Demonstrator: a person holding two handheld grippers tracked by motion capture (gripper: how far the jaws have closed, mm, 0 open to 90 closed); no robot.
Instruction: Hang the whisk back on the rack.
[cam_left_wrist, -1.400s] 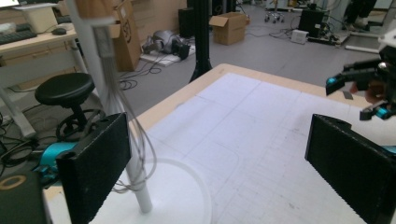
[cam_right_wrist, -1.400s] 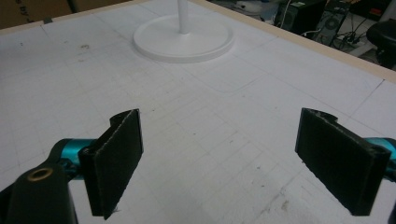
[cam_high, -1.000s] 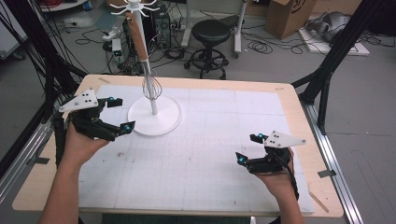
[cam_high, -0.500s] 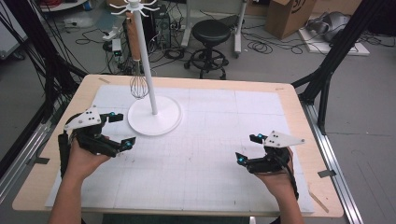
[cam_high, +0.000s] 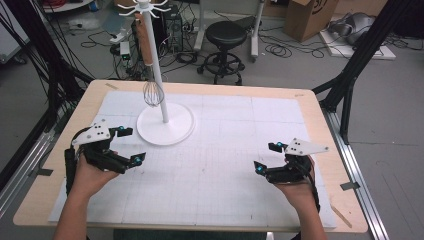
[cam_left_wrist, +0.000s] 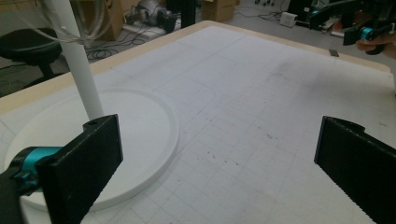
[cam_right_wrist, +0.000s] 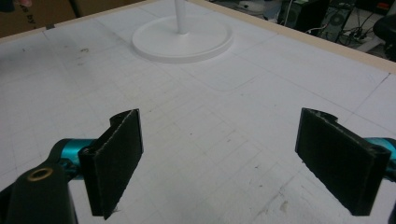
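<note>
A white stand (cam_high: 158, 75) with a round base (cam_high: 180, 127) rises from the table's far left. A wire whisk (cam_high: 152, 91) with a wooden handle hangs from one of its top hooks. My left gripper (cam_high: 128, 145) is open over the mat just left of the base, nothing between its jaws. Its own view shows the pole (cam_left_wrist: 77, 60) and base (cam_left_wrist: 140, 135) close ahead, with the left gripper (cam_left_wrist: 219, 168) empty. My right gripper (cam_high: 268, 156) is open near the table's right front. The right gripper (cam_right_wrist: 219, 158) holds nothing, and the base (cam_right_wrist: 182, 39) lies far ahead.
A white gridded mat (cam_high: 240, 145) covers the wooden table (cam_high: 320, 120). Beyond the far edge stand a black stool (cam_high: 225, 45), cables and boxes on the floor. Black frame posts flank the table on both sides.
My left gripper has drawn back from the stand's base toward the front left. The whisk swung on its hook. The right gripper has stayed put.
</note>
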